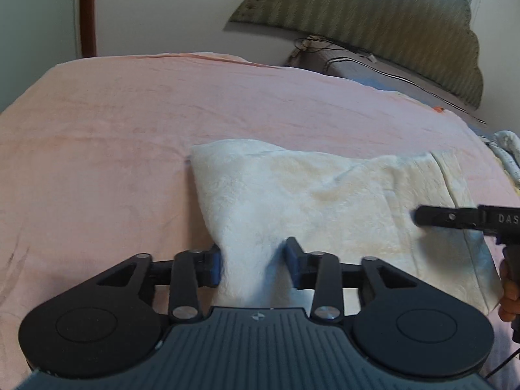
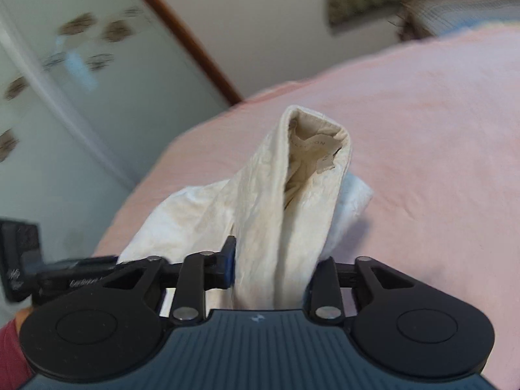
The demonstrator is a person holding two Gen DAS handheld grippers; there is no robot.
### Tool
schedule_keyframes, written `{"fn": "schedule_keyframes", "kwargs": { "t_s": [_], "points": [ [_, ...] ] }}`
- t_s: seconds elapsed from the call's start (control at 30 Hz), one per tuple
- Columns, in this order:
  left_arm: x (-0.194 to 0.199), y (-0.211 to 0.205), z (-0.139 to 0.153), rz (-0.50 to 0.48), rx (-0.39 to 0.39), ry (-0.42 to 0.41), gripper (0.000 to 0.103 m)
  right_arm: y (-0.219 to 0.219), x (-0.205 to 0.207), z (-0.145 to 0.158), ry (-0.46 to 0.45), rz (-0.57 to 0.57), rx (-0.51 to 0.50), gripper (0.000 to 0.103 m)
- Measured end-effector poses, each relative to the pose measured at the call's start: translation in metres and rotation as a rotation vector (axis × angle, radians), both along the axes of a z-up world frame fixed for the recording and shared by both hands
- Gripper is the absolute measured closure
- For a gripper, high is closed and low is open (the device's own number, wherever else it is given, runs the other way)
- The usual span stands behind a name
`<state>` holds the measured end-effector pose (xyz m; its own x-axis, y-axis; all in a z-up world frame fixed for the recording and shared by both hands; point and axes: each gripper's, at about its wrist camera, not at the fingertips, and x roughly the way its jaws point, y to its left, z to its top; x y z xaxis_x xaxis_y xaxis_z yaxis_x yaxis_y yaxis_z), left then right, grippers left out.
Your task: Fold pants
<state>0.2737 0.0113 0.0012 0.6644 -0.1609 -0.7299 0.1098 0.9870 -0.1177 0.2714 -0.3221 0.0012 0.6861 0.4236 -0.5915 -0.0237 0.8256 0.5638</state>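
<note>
Cream-white pants (image 1: 325,195) lie partly folded on a pink bedspread (image 1: 130,130). My left gripper (image 1: 253,263) is shut on a bunched fold of the pants at their near edge. My right gripper (image 2: 276,269) is shut on the waistband end of the pants (image 2: 292,201) and holds it lifted, with the open waist and its label facing the camera. The right gripper also shows in the left wrist view (image 1: 455,219), over the right part of the cloth. The left gripper shows at the left edge of the right wrist view (image 2: 48,279).
A padded olive headboard (image 1: 373,32) stands against the wall at the back right, with cables (image 1: 373,61) below it. A wooden door frame (image 1: 87,9) is at the back left. A patterned cloth (image 1: 507,152) lies at the right bed edge. A wardrobe door (image 2: 65,81) stands left.
</note>
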Motion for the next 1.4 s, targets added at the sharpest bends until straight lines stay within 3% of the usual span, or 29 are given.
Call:
{"fn": "schedule_keyframes", "kwargs": {
  "t_s": [0.13, 0.27, 0.33, 0.4, 0.47, 0.53, 0.57, 0.63, 0.73, 0.9, 1.1, 1.27, 1.37, 1.4],
  "points": [
    [-0.029, 0.010, 0.016, 0.027, 0.092, -0.081, 0.052, -0.019, -0.033, -0.007, 0.013, -0.098, 0.009, 0.051],
    [-0.071, 0.006, 0.024, 0.010, 0.151, -0.138, 0.038, -0.009, -0.086, 0.022, -0.112, -0.238, -0.273, 0.048],
    [-0.082, 0.002, 0.021, -0.001, 0.129, -0.130, 0.037, 0.011, -0.110, 0.033, -0.201, -0.158, -0.343, 0.048],
    [-0.085, -0.006, 0.011, -0.017, 0.147, -0.096, 0.035, 0.032, -0.127, 0.034, -0.254, -0.024, -0.334, 0.048],
    [-0.080, -0.016, -0.002, -0.015, 0.218, -0.077, 0.030, 0.053, -0.127, 0.025, -0.208, 0.066, -0.403, 0.050],
    [-0.085, -0.015, 0.003, 0.020, 0.217, -0.093, 0.032, 0.058, -0.126, 0.013, -0.144, 0.011, -0.533, 0.050],
    [-0.091, -0.014, 0.010, 0.032, 0.204, -0.111, 0.031, 0.053, -0.130, 0.013, -0.142, -0.023, -0.513, 0.047],
    [-0.104, -0.013, 0.019, 0.035, 0.188, -0.144, 0.031, 0.044, -0.148, 0.027, -0.200, -0.100, -0.374, 0.048],
    [-0.115, -0.028, 0.025, -0.016, 0.177, -0.148, 0.031, 0.031, -0.168, 0.032, -0.238, -0.121, -0.207, 0.048],
    [-0.124, -0.072, 0.020, -0.159, 0.176, -0.154, 0.030, 0.004, -0.166, 0.013, -0.155, -0.136, 0.184, 0.048],
    [-0.115, -0.093, 0.008, -0.154, 0.152, -0.129, 0.030, -0.007, -0.153, -0.011, -0.066, -0.178, 0.302, 0.048],
    [-0.109, -0.090, 0.004, -0.113, 0.115, -0.101, 0.030, -0.012, -0.146, -0.023, -0.083, -0.236, 0.358, 0.048],
    [-0.105, -0.088, 0.002, -0.096, 0.081, -0.084, 0.029, -0.019, -0.137, -0.037, -0.089, -0.297, 0.464, 0.048],
    [-0.105, -0.087, 0.002, -0.089, 0.076, -0.082, 0.029, -0.019, -0.134, -0.042, -0.093, -0.301, 0.484, 0.057]
  ]
}}
